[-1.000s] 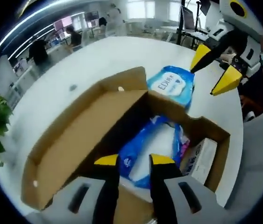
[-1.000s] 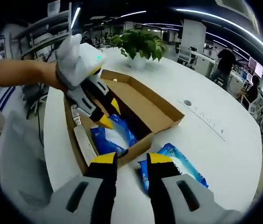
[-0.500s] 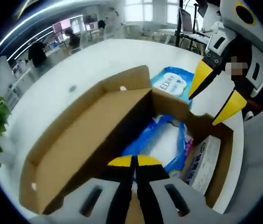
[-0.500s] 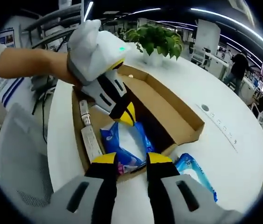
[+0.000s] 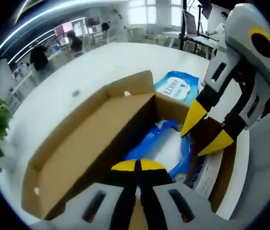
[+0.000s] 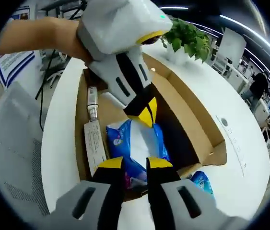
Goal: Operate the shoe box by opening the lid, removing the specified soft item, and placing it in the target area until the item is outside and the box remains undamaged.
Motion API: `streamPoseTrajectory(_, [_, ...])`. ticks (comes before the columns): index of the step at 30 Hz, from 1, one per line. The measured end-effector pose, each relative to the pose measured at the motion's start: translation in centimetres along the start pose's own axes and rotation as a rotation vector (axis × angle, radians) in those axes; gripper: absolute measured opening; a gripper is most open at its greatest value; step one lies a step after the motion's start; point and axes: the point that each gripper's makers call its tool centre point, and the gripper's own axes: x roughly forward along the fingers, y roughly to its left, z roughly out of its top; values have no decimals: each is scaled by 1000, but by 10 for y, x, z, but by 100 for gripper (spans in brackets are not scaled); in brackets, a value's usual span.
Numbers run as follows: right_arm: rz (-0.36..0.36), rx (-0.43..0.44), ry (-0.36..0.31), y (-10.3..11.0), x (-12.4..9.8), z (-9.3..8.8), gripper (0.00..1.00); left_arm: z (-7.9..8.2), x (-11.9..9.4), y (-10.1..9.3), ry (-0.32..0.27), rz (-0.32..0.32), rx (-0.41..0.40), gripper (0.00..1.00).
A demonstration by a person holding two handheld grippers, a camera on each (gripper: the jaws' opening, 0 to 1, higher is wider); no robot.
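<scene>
Left gripper (image 5: 137, 165): yellow-tipped jaws pressed together at 6 o'clock in the left gripper view, nothing visible between them; in the right gripper view they sit at the near end of the blue-and-white soft plastic pack (image 6: 135, 143), though I cannot tell if film is pinched. Right gripper (image 6: 135, 163): jaws apart by a narrow gap, hovering over the opposite end of the same pack; no contact confirmed. The pack lies inside the open brown cardboard shoe box (image 5: 77, 158), lid flap folded back toward 9 o'clock in the left gripper view. Beside it, at 9 o'clock in the right gripper view, a long white carton with a small tube (image 6: 93, 134). A second blue wipes-type pack (image 5: 178, 87) rests on the white bench (image 5: 72, 72) just outside the box, at 1 o'clock. Judged step: lid open, removal in hand. Next move: right jaws descend, close on the pack, lift clear of the cardboard walls.
</scene>
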Motion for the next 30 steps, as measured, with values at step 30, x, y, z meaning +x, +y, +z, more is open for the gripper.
streamPoseTrajectory(30, [-14, -67, -53, 0, -11, 20, 0, 17, -28, 4, -61, 43, -29, 0])
